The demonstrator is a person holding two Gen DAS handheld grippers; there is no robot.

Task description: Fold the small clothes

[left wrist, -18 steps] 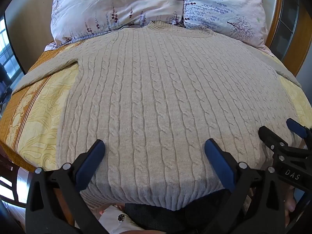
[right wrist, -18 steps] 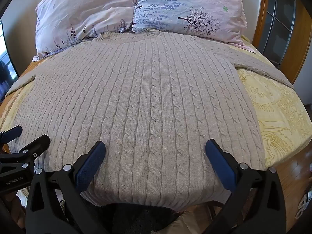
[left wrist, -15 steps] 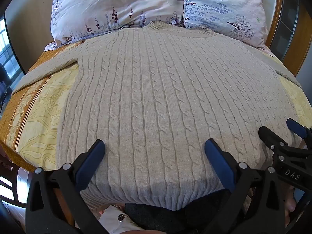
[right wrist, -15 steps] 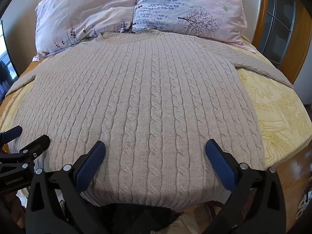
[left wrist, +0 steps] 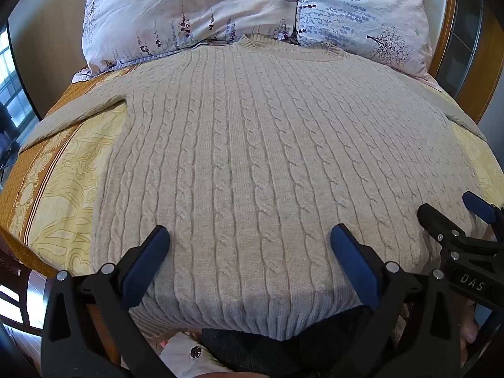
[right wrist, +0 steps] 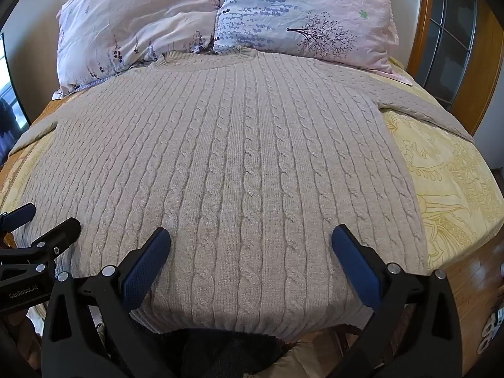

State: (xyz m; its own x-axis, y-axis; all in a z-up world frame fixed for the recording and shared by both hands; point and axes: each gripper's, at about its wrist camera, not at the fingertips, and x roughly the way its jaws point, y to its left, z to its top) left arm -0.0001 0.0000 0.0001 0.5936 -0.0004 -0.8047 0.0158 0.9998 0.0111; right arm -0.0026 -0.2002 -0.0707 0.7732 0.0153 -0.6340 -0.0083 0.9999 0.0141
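Observation:
A beige cable-knit sweater (left wrist: pixel 252 157) lies flat and face up on the bed, neck toward the pillows, sleeves spread to both sides; it also shows in the right wrist view (right wrist: pixel 239 163). My left gripper (left wrist: pixel 249 245) is open and empty, hovering over the left part of the hem. My right gripper (right wrist: pixel 250 247) is open and empty over the right part of the hem. Each gripper shows at the edge of the other's view: the right one (left wrist: pixel 453 217) and the left one (right wrist: pixel 44 223).
Two floral pillows (left wrist: pixel 195 12) (right wrist: pixel 302 15) lie against the headboard beyond the collar. A yellow patterned bedspread (left wrist: pixel 60 195) (right wrist: pixel 450 170) shows beside the sweater. A wooden bed frame and a glass door (right wrist: pixel 450 41) stand at the right. Wooden floor (right wrist: pixel 472 283) lies below the bed's right edge.

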